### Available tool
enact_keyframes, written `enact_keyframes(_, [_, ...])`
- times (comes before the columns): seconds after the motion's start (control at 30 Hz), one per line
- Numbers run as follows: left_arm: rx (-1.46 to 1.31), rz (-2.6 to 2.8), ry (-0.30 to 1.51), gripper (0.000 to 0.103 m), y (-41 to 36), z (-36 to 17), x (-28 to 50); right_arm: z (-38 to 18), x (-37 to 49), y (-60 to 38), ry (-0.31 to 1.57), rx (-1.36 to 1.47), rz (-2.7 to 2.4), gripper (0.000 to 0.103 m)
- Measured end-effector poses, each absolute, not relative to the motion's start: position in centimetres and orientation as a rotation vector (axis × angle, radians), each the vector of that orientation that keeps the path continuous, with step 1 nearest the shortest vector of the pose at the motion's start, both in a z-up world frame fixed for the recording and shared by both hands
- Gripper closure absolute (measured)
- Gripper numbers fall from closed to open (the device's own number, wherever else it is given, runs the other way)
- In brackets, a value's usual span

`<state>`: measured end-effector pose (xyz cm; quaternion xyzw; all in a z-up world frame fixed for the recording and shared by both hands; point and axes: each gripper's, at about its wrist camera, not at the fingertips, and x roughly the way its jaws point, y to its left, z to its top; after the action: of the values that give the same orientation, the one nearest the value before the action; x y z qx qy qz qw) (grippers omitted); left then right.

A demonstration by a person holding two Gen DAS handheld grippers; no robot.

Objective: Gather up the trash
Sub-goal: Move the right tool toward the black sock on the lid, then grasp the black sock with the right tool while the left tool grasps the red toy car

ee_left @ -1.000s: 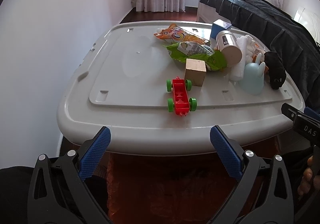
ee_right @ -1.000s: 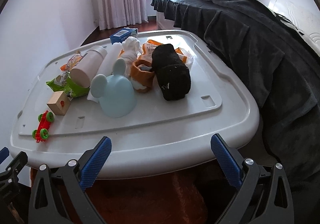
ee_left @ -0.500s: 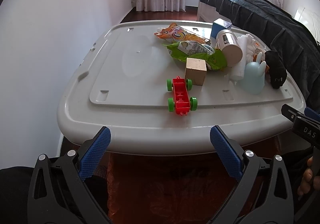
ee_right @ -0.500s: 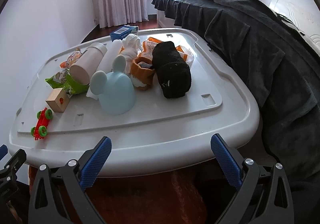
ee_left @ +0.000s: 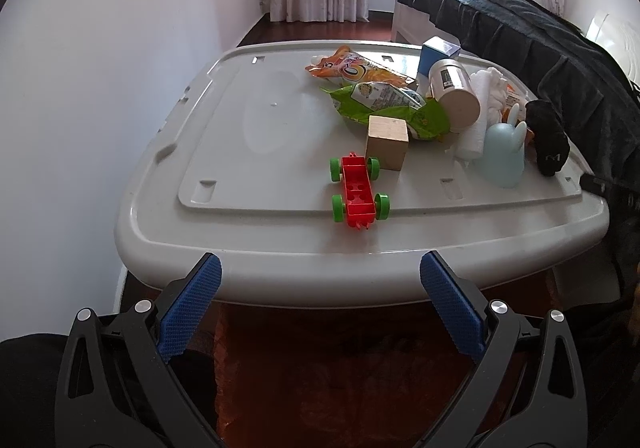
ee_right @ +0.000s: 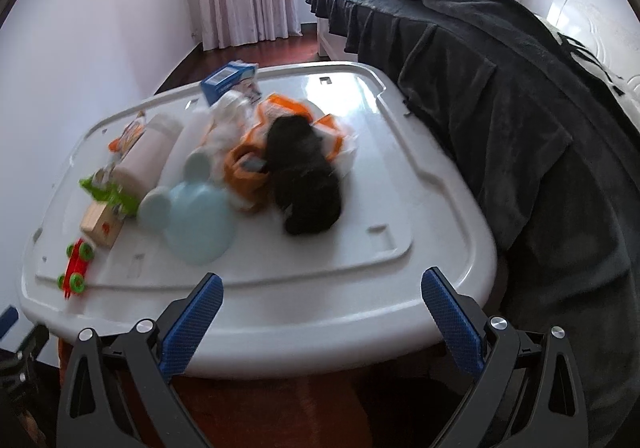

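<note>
A white plastic lid [ee_left: 248,120] [ee_right: 400,188] serves as the tabletop. On it lie an orange snack bag [ee_left: 352,68], a green wrapper [ee_left: 384,104] [ee_right: 104,188], a white canister [ee_left: 454,92] [ee_right: 148,160] on its side, a blue carton [ee_left: 438,52] [ee_right: 230,80] and white tissue [ee_left: 490,92]. My left gripper [ee_left: 320,300] hangs open before the lid's near edge, nothing between its fingers. Over the near right rim my right gripper [ee_right: 322,312] is open and empty too.
A red toy car [ee_left: 358,192] [ee_right: 76,268], a wooden block [ee_left: 386,142] [ee_right: 100,224], a pale blue mouse-eared bowl [ee_left: 504,156] [ee_right: 192,220], a black sock [ee_left: 548,144] [ee_right: 304,184] and an orange cloth item [ee_right: 248,176] also sit on the lid. A dark-blanketed bed [ee_right: 520,108] borders the right; a white wall [ee_left: 100,88] the left.
Both grippers have moved forward and upward toward the lid; the right wrist view is blurred by motion. Nothing on the lid has moved.
</note>
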<state>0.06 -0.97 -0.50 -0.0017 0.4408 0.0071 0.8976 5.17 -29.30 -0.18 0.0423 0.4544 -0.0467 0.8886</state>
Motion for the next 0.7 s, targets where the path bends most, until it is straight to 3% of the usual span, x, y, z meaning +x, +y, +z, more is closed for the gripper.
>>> enact_keyframes(0.2, [0.015,0.019,0.900,0.006,-1.2,-0.2,-0.3,-1.0,9.0,-30.8,0.987,0.081,0.006,0.005])
enact_keyframes(0.43, [0.028,0.019,0.907,0.006,-1.6,-0.5,-0.4,-2.2,12.4,-29.9,1.010,0.034,0.049,0.013])
enact_keyframes(0.57, [0.034,0.022,0.904,0.006,-1.6,-0.5,-0.5,-3.4,14.7,-29.4,1.047,0.032,0.061,0.030])
enact_keyframes(0.7, [0.030,0.022,0.895,0.006,-1.3,-0.6,-0.6,-5.1,15.9,-29.5,1.080,0.049,0.062,0.058])
